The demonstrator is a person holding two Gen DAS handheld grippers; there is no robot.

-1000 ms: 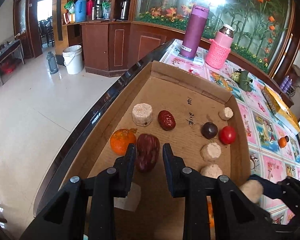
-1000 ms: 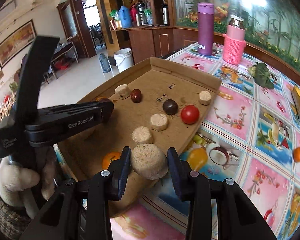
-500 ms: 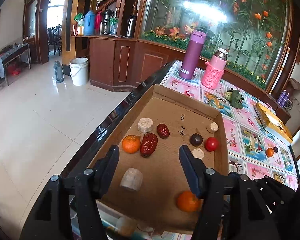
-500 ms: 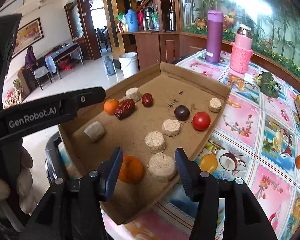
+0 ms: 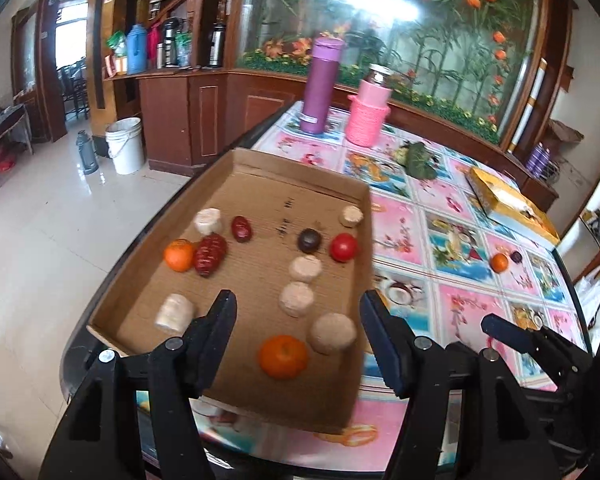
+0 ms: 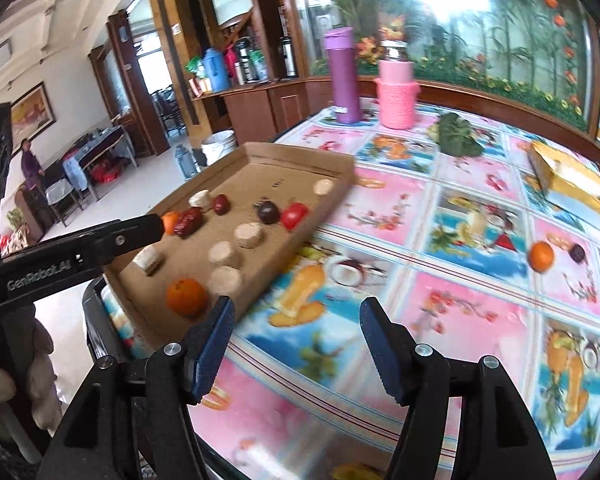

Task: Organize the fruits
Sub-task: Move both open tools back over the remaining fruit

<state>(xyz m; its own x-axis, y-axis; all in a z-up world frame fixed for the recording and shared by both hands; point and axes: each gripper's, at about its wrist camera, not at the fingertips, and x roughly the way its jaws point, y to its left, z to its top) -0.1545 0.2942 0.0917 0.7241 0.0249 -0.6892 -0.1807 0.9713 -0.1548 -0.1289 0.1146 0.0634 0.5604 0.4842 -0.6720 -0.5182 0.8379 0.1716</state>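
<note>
Above the cardboard tray, both grippers, left and right, hang open and empty. Loose orange at two o'clock could roll if nudged.

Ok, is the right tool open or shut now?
Open: the right tool has its fingers spread wide with only the tablecloth showing between them.
</note>
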